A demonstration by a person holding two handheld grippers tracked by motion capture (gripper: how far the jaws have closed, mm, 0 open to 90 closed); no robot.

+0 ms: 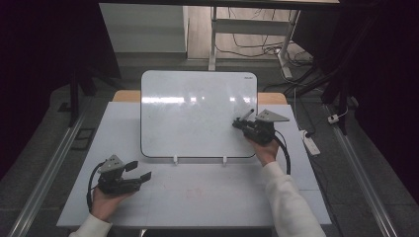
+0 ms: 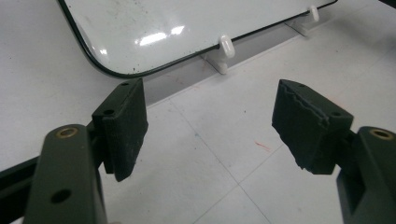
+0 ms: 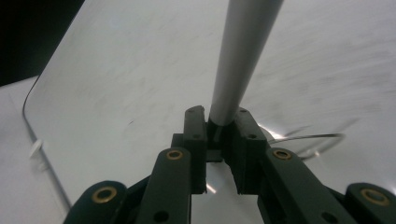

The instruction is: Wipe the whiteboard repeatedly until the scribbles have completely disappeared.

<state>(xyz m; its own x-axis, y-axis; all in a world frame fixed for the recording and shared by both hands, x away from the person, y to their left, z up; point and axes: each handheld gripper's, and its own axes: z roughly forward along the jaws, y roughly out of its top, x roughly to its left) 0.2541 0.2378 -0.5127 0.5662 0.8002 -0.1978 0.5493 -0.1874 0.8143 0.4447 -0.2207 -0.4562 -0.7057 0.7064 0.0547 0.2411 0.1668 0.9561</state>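
Note:
A white whiteboard point(image 1: 197, 113) leans on small white feet point(image 1: 175, 159) at the middle of the pale table point(image 1: 197, 197). My right gripper point(image 1: 239, 123) is at the board's right edge, shut on a grey marker point(image 1: 248, 114) with a dark end that points up and away. In the right gripper view the marker point(image 3: 243, 51) rises from between the closed jaws of the gripper point(image 3: 218, 126), with the whiteboard point(image 3: 116, 84) behind it. My left gripper point(image 1: 139, 170) rests near the table's front left, open and holding nothing. Its view looks past the gripper point(image 2: 210, 121) to the board's lower corner point(image 2: 187, 28).
A white clip foot point(image 2: 226, 45) holds the board's bottom edge. On the floor to the right lies a white power strip point(image 1: 311, 143) with cables. Legs of a desk frame point(image 1: 213, 39) stand behind the table. Faint red marks point(image 2: 261, 147) dot the tabletop.

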